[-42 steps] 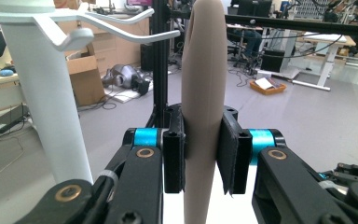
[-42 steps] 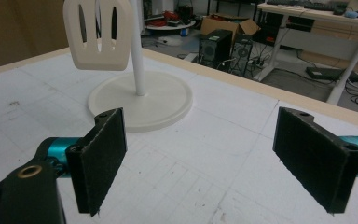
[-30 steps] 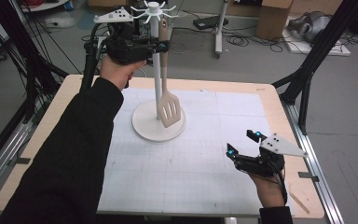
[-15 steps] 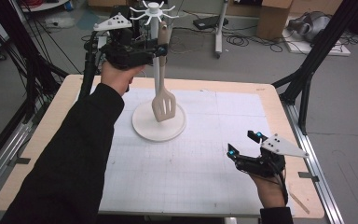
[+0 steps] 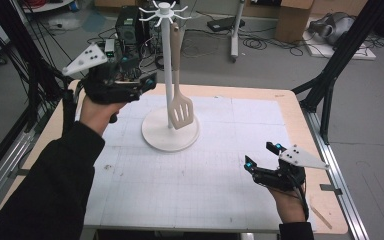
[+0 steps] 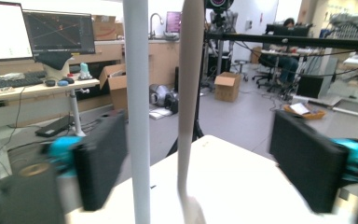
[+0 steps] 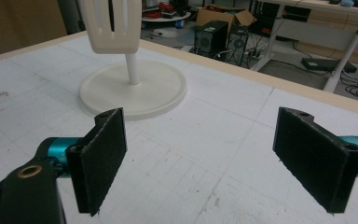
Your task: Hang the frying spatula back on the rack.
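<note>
Spatula [image 5: 181, 111] is hanging by its handle from one hook of the white rack [image 5: 165, 45], its slotted blade hovering just above the round base [image 5: 155, 140], which is sitting on the table [image 5: 240, 110] toward 11 o'clock from the table's centre. The left tongs [image 5: 141, 85] are standing at about 9 o'clock from the rack pole, raised well above the table; their jaws have just been opening and now stand wide apart, touching nothing. In the left gripper view, the pole [image 6: 136, 107] and the spatula handle [image 6: 189, 93] are rising side by side between the two black pads [image 6: 103, 158], the pole lying closer to the left pad, the handle nearer the middle; neither pad is pressing on either. The right tongs [image 5: 261, 156] are resting low over the table toward 4 o'clock, well apart from the rack, with jaws spread wide and nothing between them; in the right gripper view, only the gridded table surface is lying between the pads [image 7: 100, 158].
</note>
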### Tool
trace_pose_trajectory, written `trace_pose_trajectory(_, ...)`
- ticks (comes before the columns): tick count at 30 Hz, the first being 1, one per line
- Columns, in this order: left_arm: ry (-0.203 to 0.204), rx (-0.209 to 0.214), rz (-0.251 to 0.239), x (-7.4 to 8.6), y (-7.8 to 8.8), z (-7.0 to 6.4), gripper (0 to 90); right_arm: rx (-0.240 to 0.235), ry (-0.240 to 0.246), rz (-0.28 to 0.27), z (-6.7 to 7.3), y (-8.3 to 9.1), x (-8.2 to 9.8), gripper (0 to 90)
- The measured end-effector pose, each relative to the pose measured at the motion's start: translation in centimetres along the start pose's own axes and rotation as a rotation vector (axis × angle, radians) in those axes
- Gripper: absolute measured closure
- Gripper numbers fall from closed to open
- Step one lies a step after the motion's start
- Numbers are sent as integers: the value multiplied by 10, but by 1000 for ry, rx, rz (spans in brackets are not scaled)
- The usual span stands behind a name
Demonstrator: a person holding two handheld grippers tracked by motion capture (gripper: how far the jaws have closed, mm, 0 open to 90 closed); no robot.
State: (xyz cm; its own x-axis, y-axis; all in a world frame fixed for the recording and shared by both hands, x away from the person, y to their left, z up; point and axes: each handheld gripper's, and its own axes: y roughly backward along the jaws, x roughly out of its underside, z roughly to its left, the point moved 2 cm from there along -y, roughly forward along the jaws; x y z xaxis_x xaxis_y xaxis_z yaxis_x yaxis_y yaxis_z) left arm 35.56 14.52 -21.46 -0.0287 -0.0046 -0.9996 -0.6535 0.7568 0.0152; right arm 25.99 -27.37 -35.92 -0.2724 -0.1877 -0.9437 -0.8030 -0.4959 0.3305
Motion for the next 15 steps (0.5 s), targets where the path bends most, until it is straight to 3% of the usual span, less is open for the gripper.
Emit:
trace_pose_trajectory(5, -36, -17, -24, 38, 34, 1, 150, 1, -11, 0, -3, 0, 4, 160)
trace_pose_trajectory(10, -38, -35, -7, 80, 68, -3, 152, -11, -20, 2, -5, -2, 8, 160)
trace_pose_trajectory(15, -11, -47, 19, 111, 94, -6, 155, -14, -9, 19, -3, -6, 8, 160)
